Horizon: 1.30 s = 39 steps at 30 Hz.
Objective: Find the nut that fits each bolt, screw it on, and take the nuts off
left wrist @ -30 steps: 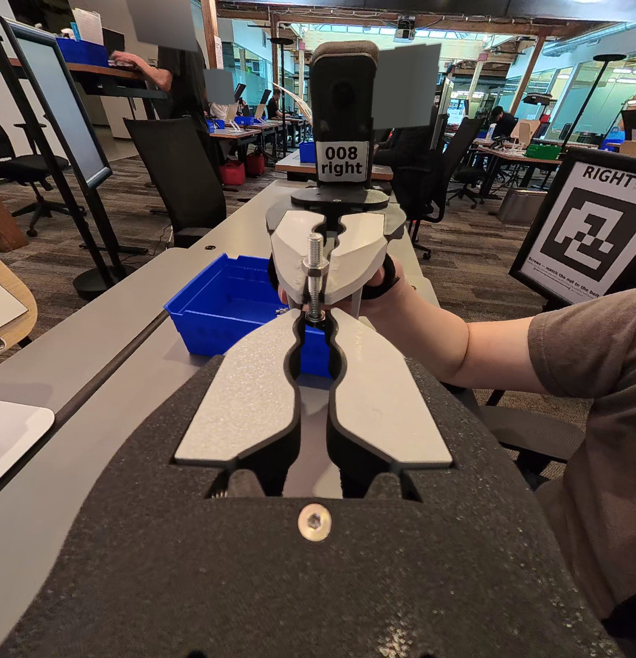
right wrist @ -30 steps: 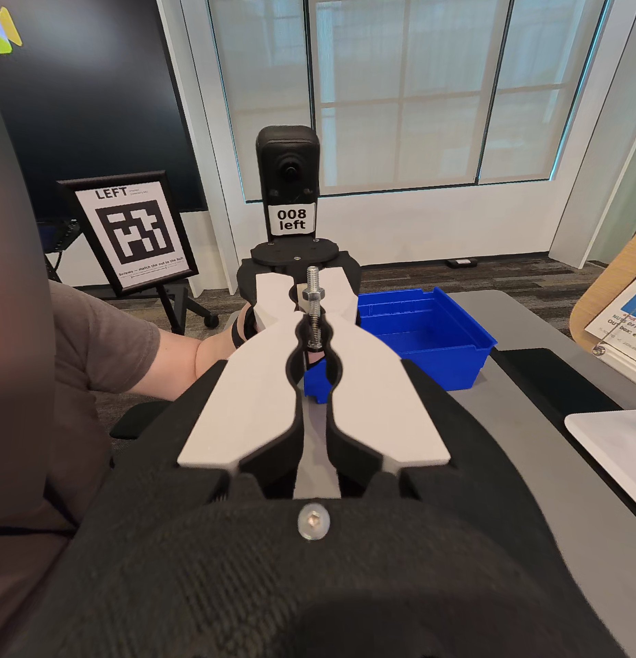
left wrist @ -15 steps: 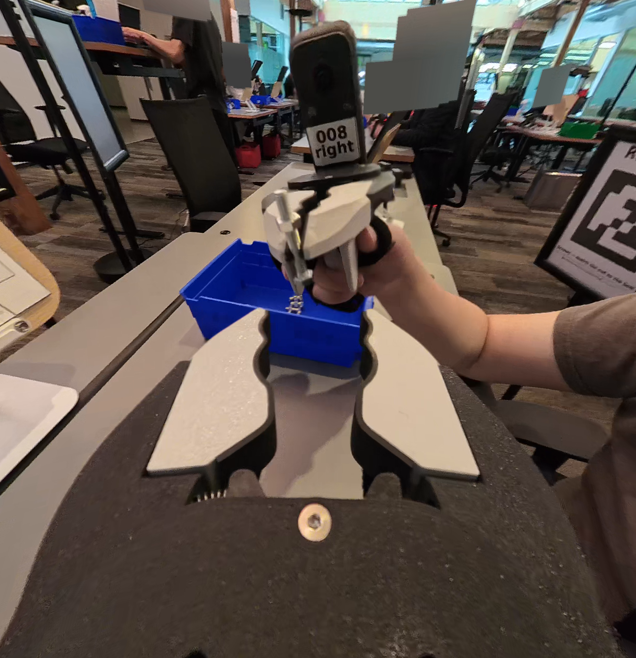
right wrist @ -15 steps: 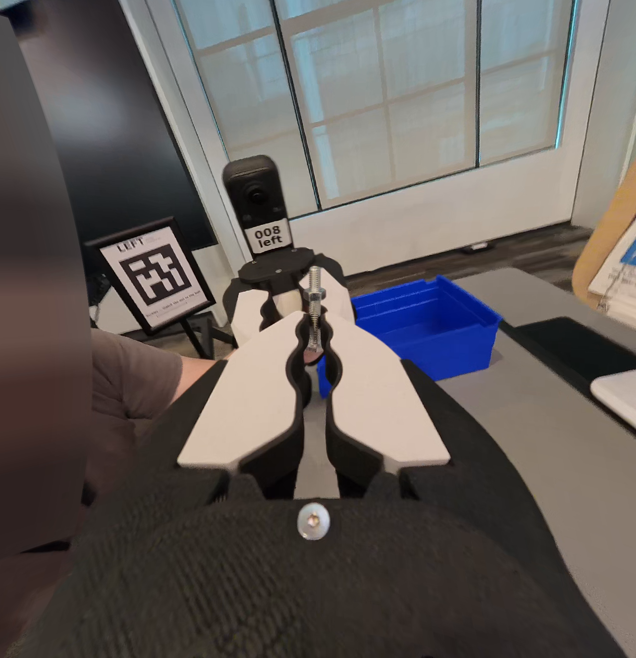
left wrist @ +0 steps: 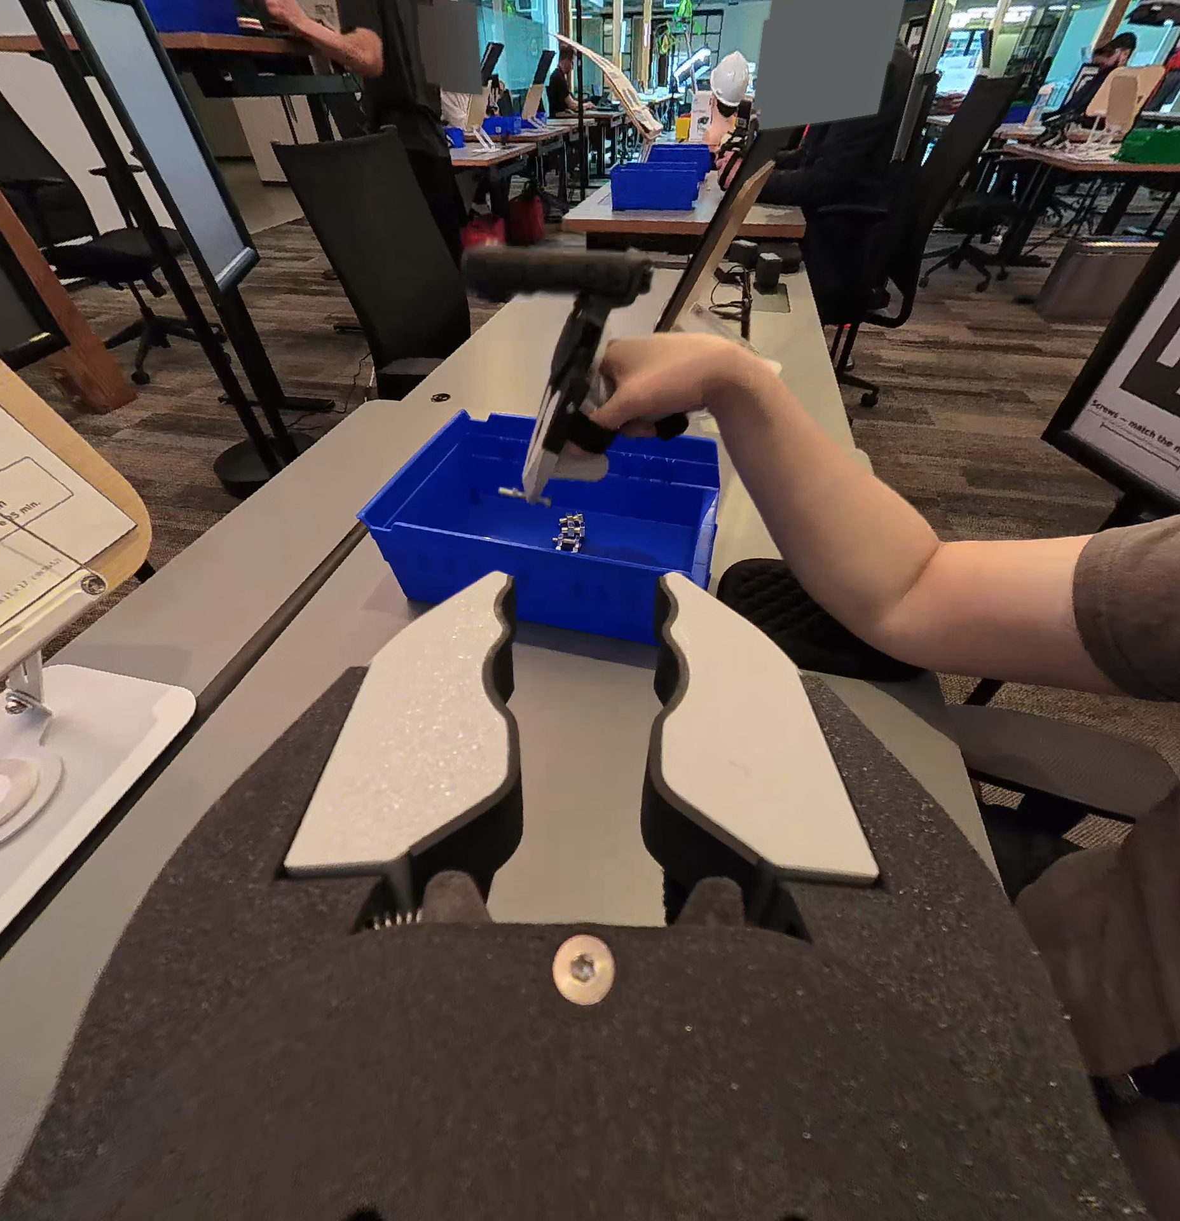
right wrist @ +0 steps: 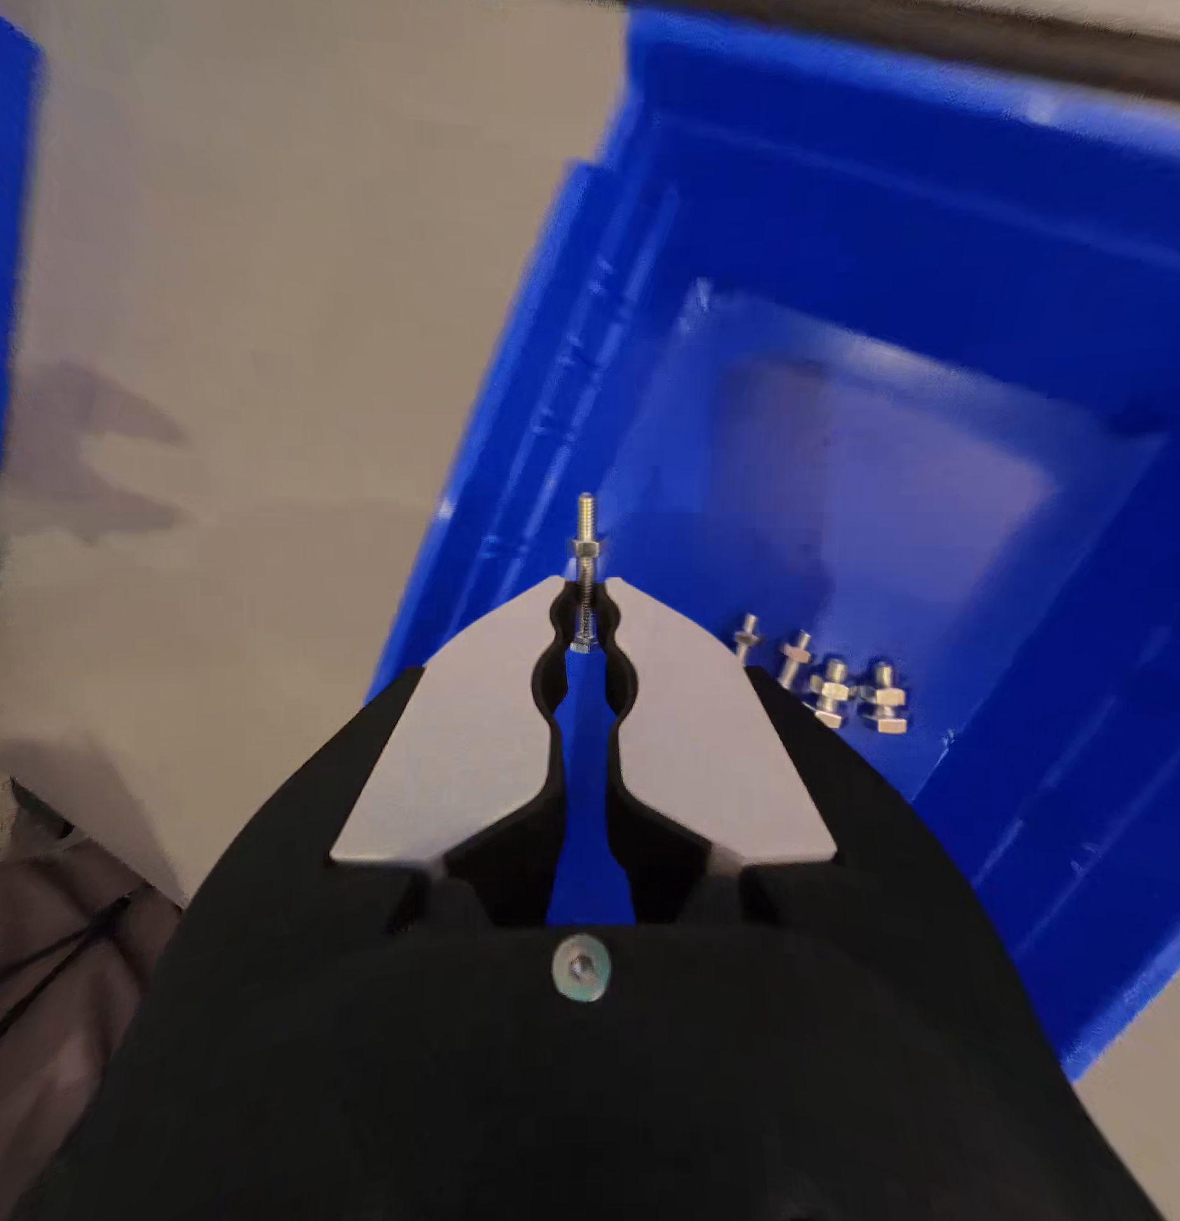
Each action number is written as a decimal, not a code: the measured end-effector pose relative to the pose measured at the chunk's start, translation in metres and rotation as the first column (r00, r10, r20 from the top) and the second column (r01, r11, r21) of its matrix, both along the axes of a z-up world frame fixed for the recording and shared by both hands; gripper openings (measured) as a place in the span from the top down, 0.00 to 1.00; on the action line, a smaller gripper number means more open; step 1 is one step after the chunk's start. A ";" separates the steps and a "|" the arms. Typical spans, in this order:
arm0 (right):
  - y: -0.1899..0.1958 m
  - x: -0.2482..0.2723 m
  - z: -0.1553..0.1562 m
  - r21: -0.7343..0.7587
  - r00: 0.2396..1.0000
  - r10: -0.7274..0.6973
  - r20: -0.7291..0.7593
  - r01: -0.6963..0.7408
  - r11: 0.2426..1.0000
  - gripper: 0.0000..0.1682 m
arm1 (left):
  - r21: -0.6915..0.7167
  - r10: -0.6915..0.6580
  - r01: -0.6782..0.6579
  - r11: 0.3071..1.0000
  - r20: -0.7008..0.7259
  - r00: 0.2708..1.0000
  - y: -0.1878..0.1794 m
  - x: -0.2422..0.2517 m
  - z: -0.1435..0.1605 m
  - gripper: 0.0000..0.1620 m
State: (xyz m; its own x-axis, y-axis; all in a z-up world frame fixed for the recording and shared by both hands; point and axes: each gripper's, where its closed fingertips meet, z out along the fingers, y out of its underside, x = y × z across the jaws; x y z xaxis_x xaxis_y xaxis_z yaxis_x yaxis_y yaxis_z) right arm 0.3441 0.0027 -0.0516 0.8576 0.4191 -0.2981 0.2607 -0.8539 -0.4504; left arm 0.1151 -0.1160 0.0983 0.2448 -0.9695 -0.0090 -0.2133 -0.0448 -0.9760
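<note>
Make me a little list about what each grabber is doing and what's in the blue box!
left gripper: open, empty, hovering short of the bin
right gripper: shut on a thin bolt with a nut on it, tipped down over the bin
blue bin: on the grey table
inside bin: four bolts with nuts, side by side in a row

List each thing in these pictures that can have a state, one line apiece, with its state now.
Left hand-held gripper: open, empty.
Right hand-held gripper: shut on bolt.
Bolt: gripped, nut threaded on, over the bin.
Blue bin: open-topped, on the table.
Four other bolts: lying in bin, nuts on.
</note>
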 end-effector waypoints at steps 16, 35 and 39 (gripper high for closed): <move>-0.004 0.030 -0.099 -0.338 0.967 -0.049 0.250 0.135 0.932 0.96 | -0.011 0.066 -0.067 0.998 -0.076 0.995 0.016 -0.004 -0.015 0.77; -0.002 0.030 -0.090 -0.299 0.954 -0.001 0.299 0.095 0.950 0.84 | 0.322 0.734 -0.661 0.678 -0.247 0.632 0.115 -0.091 -0.036 0.73; 0.000 0.029 -0.064 -0.210 0.953 -0.032 0.300 0.098 0.973 0.84 | 0.325 0.741 -0.667 0.671 -0.251 0.623 0.117 -0.095 -0.036 0.73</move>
